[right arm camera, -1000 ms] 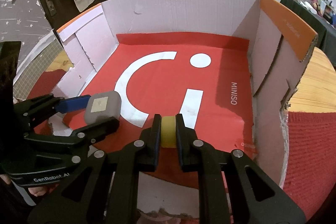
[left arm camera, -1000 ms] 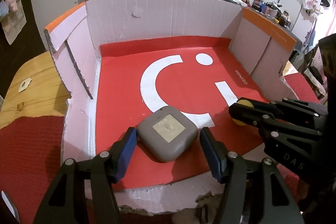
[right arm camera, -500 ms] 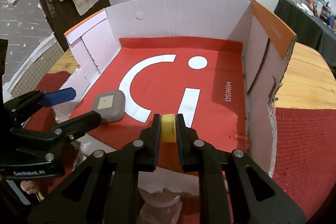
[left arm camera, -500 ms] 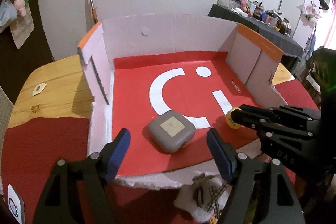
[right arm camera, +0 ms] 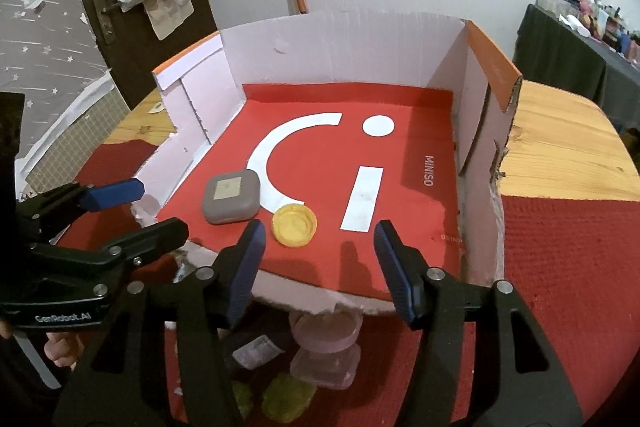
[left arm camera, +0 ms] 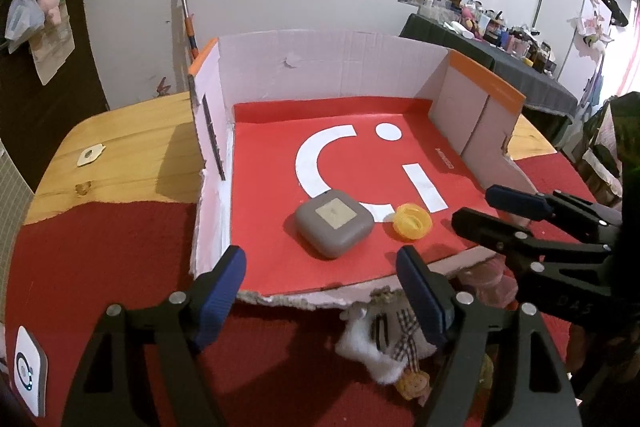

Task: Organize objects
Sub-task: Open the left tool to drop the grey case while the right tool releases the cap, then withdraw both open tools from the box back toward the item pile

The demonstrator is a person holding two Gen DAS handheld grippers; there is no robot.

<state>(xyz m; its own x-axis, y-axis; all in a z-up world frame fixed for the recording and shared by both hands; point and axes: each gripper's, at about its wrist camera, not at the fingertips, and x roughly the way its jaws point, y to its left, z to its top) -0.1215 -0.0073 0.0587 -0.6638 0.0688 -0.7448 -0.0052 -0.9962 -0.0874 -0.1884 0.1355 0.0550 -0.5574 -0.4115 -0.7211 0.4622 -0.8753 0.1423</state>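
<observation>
A grey rounded square case (left arm camera: 334, 222) (right arm camera: 231, 195) lies on the red floor of a cardboard box (left arm camera: 320, 67) (right arm camera: 344, 39), near its torn front edge. Right beside it lies a yellow cap (left arm camera: 411, 221) (right arm camera: 295, 225), hollow side up. My left gripper (left arm camera: 320, 287) (right arm camera: 120, 207) hangs open in front of the box, above its front edge, with nothing between its fingers. My right gripper (right arm camera: 318, 263) (left arm camera: 480, 205) is opening; its jaws stand apart just in front of the cap and hold nothing.
Loose items lie on the red mat (left arm camera: 100, 247) in front of the box: a white plush with checked ribbon (left arm camera: 384, 339), a pink stand (right arm camera: 326, 339), yellow-green pieces (right arm camera: 286, 401). A white device (left arm camera: 28, 371) sits at far left. Bare wooden table (right arm camera: 560, 147) flanks the box.
The right gripper opened and dropped the yellow cap onto the box floor beside the grey case. Both grippers drew back and up from the box, leaving the case behind.
</observation>
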